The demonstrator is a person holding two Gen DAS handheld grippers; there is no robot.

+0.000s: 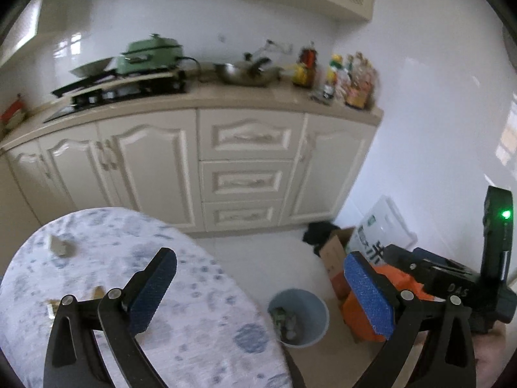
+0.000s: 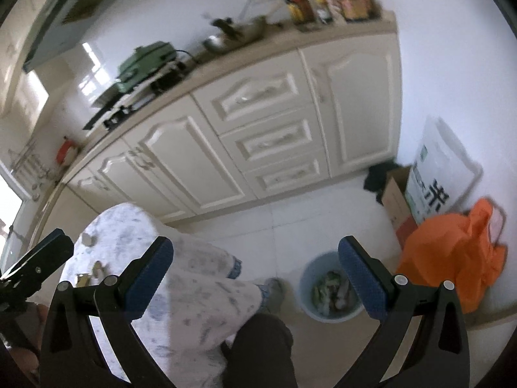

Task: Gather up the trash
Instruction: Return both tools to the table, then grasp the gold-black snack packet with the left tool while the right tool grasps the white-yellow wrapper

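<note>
Blue pads up front on both tools: your left gripper (image 1: 260,291) has its fingers (image 1: 152,291) spread wide with nothing between them, hanging over the edge of the round desk (image 1: 194,317) in its blue-flecked cloth. Your right gripper (image 2: 255,279) is just as released, empty too, held above your knee (image 2: 258,339) and the draped cloth. Down on the floor between those right fingers sits the pale blue bin (image 2: 331,286), wrappers and scraps already heaped inside; from the left camera you see the same bin just off the desk's rim. On the desk, a crumpled grey scrap (image 1: 59,245) lies near the far edge, and a couple of yellowish bits (image 1: 97,292) sit closer, partly behind your left finger. Beside the bin, an orange plastic bag (image 2: 452,258) slumps against a cardboard box (image 2: 399,199) and a white printed sack (image 2: 436,174). Beyond them, cream cabinets (image 1: 245,168) run along the wall, a green pot (image 1: 152,53) and a wok (image 1: 248,72) on top, bottles (image 1: 352,80) at the end.
</note>
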